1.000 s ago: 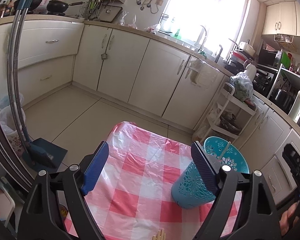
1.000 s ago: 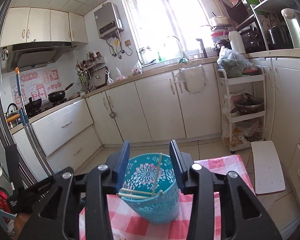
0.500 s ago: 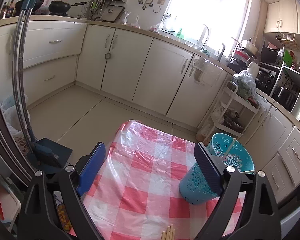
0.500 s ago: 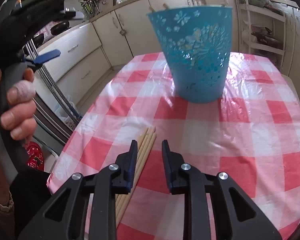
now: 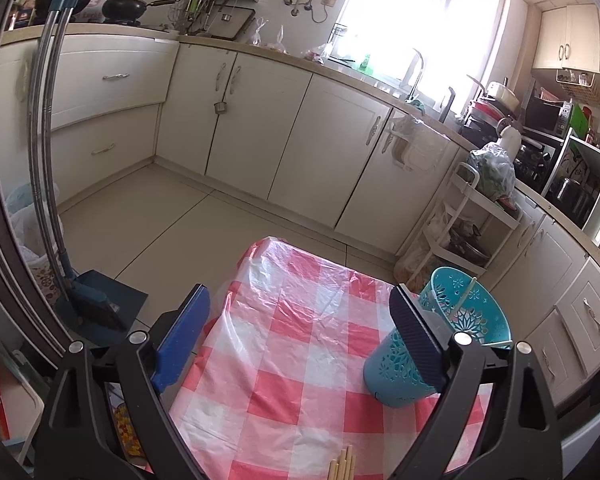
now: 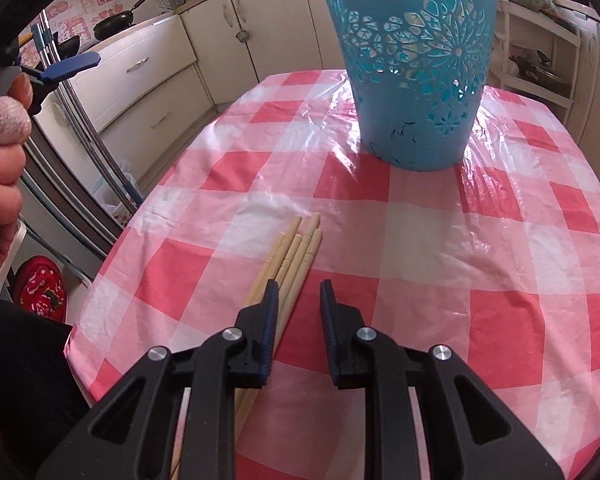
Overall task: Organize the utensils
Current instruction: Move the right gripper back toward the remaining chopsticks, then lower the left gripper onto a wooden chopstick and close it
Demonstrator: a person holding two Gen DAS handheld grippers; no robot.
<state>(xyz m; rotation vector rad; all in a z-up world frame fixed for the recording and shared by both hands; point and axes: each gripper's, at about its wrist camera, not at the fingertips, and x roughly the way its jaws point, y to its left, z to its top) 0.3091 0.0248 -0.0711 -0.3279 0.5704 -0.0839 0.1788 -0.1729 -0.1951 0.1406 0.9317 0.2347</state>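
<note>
Now the right gripper [image 6: 296,286], narrowly open and empty, hovers just right of the bundle of chopsticks [image 6: 288,256] on the table [image 6: 500,248], near of the teal basket [image 6: 412,60], so it must shift left before closing, while the left gripper [image 5: 300,320] waits wide open.

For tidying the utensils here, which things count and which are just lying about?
Part of the job: chopsticks on the table; blue basket; right gripper.

Just lying about: dustpan; wok; storage cart.

chopsticks [image 6: 296,248] on table [image 6: 500,280], basket [image 6: 416,80] behind them
</note>
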